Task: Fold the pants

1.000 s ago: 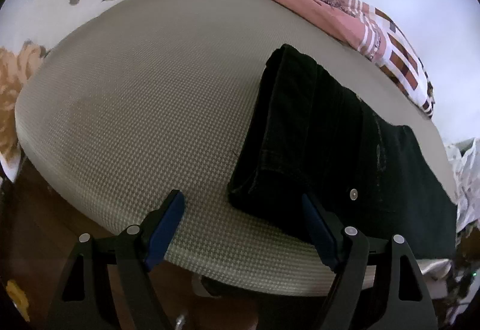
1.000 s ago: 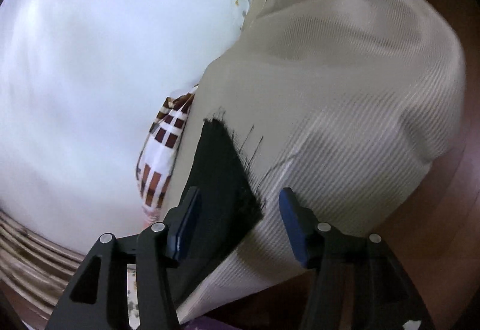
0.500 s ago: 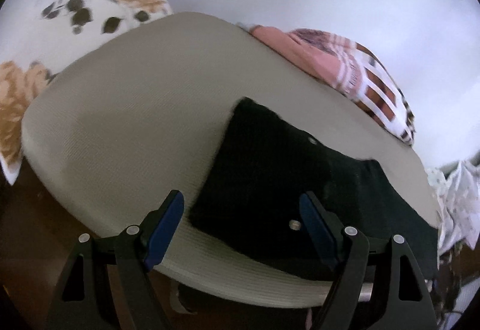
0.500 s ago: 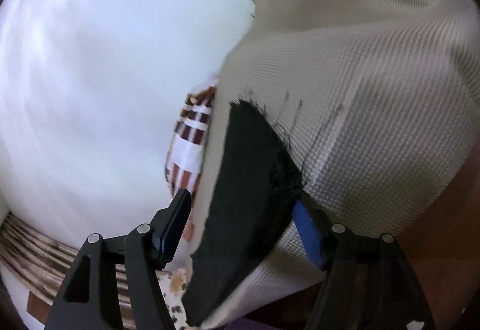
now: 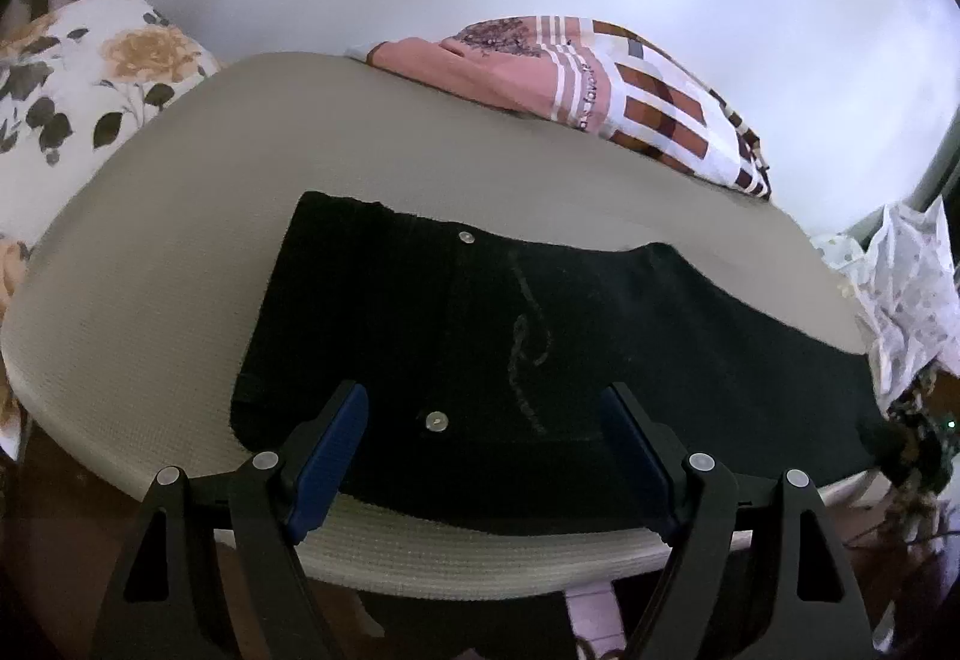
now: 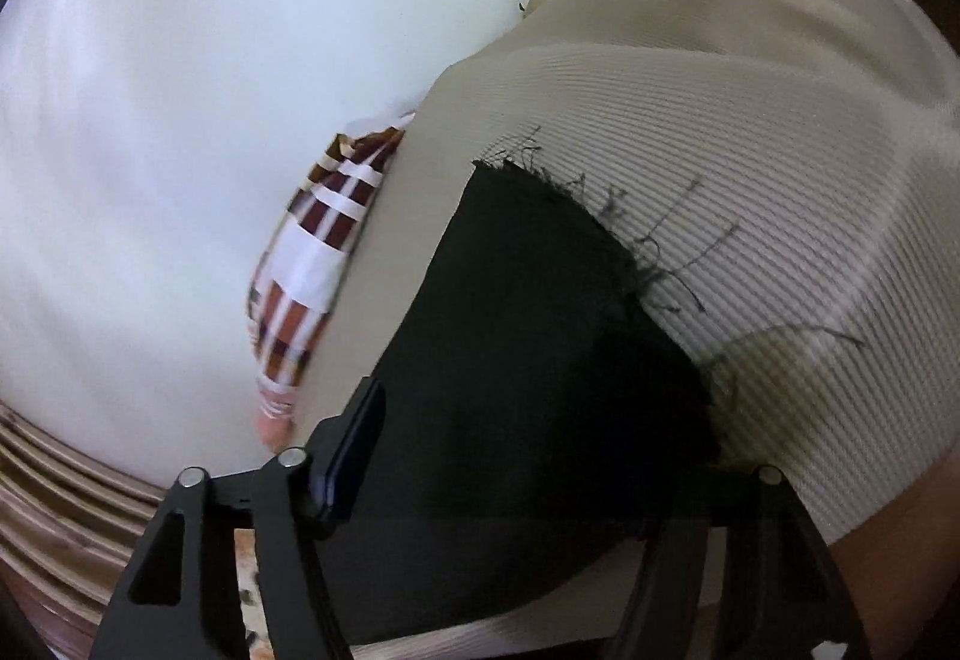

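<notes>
I am looking down on black pants (image 5: 540,342) lying flat across a beige woven cushion (image 5: 180,264), waist end at the left of my left view, legs running off to the right. My left gripper (image 5: 483,453) is hanging open above the waist, blue pads spread wide, nothing pressed between them.

In the right view the frayed hem (image 6: 606,216) is trailing loose threads over the cushion. My right gripper (image 6: 528,474) is sitting over the leg end; its jaws have just been closing, with the dark cloth lying between them. The right finger is lost behind the fabric, so I cannot tell whether the pads are biting yet.

Handling: I am judging this as denim, heavyish, limp yet thick at the seams, not slippery, not fragile. Best hold is probably the waistband edge and the hem corners; the loose threads could snag.

Writing: a pale stitched squiggle (image 5: 528,354) on the pocket, unreadable. Two metal rivets (image 5: 436,422), no legible brand. Patterned pillows (image 5: 630,84) are lying behind.
</notes>
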The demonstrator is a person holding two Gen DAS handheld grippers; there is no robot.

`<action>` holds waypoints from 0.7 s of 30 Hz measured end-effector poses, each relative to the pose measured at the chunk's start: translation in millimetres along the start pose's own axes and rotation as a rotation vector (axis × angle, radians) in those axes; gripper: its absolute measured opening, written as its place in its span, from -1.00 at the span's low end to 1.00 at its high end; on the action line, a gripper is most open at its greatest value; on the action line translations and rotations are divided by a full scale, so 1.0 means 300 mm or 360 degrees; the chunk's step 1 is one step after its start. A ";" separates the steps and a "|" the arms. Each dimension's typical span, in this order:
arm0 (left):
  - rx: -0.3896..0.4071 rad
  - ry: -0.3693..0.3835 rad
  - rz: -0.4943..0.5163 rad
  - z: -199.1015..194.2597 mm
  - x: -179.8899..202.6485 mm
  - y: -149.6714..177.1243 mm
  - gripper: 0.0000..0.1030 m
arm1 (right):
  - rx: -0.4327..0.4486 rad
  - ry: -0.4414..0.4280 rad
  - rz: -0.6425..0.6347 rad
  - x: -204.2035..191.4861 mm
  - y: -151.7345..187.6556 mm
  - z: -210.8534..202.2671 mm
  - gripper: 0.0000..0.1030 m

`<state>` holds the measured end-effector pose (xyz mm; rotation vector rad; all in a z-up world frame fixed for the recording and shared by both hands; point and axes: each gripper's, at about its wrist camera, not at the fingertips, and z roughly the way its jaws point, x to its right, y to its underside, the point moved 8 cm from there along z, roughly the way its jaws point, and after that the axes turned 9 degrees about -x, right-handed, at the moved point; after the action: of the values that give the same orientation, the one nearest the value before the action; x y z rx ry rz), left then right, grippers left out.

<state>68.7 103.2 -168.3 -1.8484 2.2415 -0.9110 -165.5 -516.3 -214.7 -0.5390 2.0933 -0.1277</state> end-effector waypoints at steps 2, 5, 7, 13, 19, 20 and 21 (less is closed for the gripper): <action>0.0007 0.0023 -0.0025 -0.002 -0.004 -0.005 0.55 | -0.0033 0.0114 -0.0005 0.017 -0.010 0.012 -0.44; 0.0005 0.0053 -0.0067 0.001 -0.012 -0.008 0.55 | -0.0074 0.0191 0.0051 0.071 -0.013 0.002 -0.85; -0.0004 0.0046 -0.0086 0.012 -0.018 -0.012 0.55 | -0.0082 0.0183 0.0070 0.077 -0.009 -0.004 -0.85; -0.0004 -0.0046 -0.0019 0.028 0.007 -0.026 0.55 | -0.0092 0.0133 -0.0034 -0.034 0.019 -0.004 -0.84; 0.0021 -0.0273 0.0173 0.033 0.044 -0.018 0.55 | -0.0127 0.0129 -0.0118 -0.154 0.043 0.032 -0.83; 0.0020 -0.0298 0.0190 0.034 0.043 -0.015 0.55 | -0.0134 0.0125 -0.0126 -0.168 0.050 0.040 -0.83; 0.0017 -0.0324 0.0209 0.036 0.044 -0.013 0.56 | -0.0144 0.0120 -0.0135 -0.182 0.057 0.051 -0.83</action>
<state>73.2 86.5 -171.4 -1.6812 2.1979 -0.6793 -133.1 -476.0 -185.7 -0.6875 2.1582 -0.1043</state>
